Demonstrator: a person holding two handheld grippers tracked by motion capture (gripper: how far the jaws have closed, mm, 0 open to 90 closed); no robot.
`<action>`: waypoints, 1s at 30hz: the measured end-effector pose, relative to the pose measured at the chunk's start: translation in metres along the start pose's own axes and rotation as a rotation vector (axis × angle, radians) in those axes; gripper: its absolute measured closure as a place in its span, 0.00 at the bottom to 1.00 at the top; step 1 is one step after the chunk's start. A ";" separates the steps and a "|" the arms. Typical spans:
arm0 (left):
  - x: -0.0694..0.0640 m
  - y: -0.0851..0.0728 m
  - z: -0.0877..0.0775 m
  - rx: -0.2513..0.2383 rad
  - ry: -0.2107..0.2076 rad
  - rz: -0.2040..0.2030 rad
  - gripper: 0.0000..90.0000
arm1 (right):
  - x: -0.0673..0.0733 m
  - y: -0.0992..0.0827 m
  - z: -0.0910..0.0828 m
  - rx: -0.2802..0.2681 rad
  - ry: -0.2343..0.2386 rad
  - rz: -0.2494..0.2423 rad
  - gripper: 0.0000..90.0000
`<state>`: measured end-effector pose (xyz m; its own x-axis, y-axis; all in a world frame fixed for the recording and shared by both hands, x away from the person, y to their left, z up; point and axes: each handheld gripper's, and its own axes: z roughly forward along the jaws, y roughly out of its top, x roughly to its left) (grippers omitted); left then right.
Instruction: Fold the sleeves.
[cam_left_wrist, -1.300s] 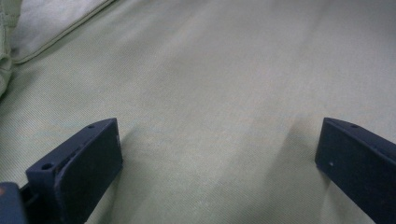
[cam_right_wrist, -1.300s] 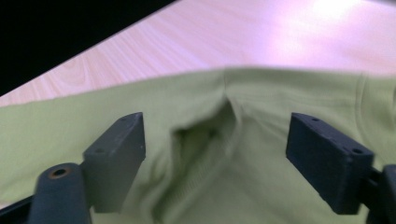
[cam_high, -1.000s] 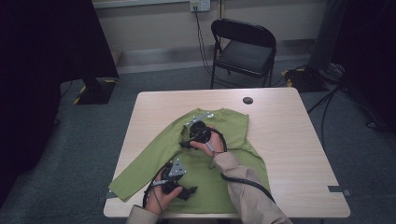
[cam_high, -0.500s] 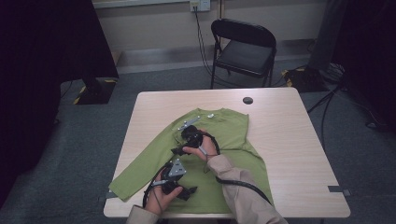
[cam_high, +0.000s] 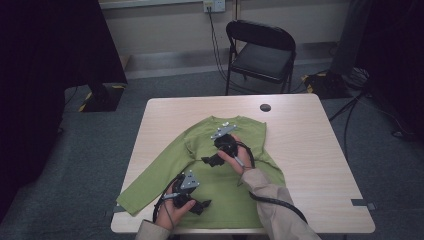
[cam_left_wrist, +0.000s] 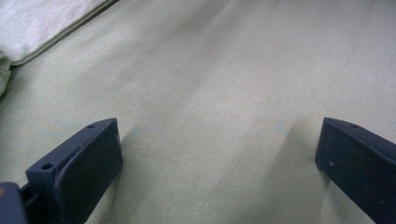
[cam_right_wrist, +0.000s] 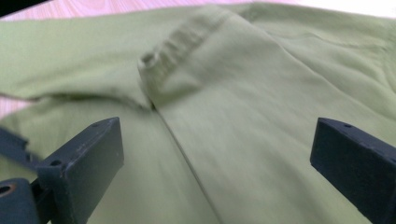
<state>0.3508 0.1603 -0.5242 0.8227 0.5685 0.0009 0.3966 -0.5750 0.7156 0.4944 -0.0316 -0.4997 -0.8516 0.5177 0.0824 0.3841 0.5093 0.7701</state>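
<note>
A green long-sleeved shirt (cam_high: 220, 187) lies flat on the pale wooden table (cam_high: 310, 150), one sleeve stretched toward the front left corner. The other sleeve is folded onto the body, and its ribbed cuff (cam_right_wrist: 161, 58) lies just beyond my right gripper (cam_right_wrist: 215, 123). That right gripper (cam_high: 212, 161) hovers over the chest, pointing left. Its jaws have just been opening and stand wide apart with only flat cloth under them. My left gripper (cam_high: 202, 205) rests near the hem, open. In its own view the left gripper (cam_left_wrist: 217, 126) spans smooth green fabric (cam_left_wrist: 224, 70).
A small black round object (cam_high: 265, 107) sits near the table's far edge. A black folding chair (cam_high: 260, 55) stands behind the table. Cables lie on the floor at the right, and a strip of tape (cam_high: 362, 202) marks the front right edge.
The right hand swung left across the shirt, then drew back to the right, its jaws now spread wider. The left hand stayed put.
</note>
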 end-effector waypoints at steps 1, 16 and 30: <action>0.000 0.000 0.000 0.000 0.000 0.000 0.00 | -0.001 -0.003 -0.003 0.003 -0.005 -0.005 0.02; 0.000 0.000 0.000 0.000 0.000 0.000 0.00 | -0.014 -0.035 -0.039 0.009 -0.058 0.010 0.03; 0.000 0.000 0.000 0.000 0.000 0.000 0.00 | -0.020 -0.057 -0.062 0.015 -0.081 0.027 0.03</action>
<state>0.3508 0.1603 -0.5242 0.8227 0.5685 0.0009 0.3965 -0.5750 0.7157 0.4670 -0.1136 -0.5054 -0.8091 0.5854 0.0511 0.4126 0.5039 0.7589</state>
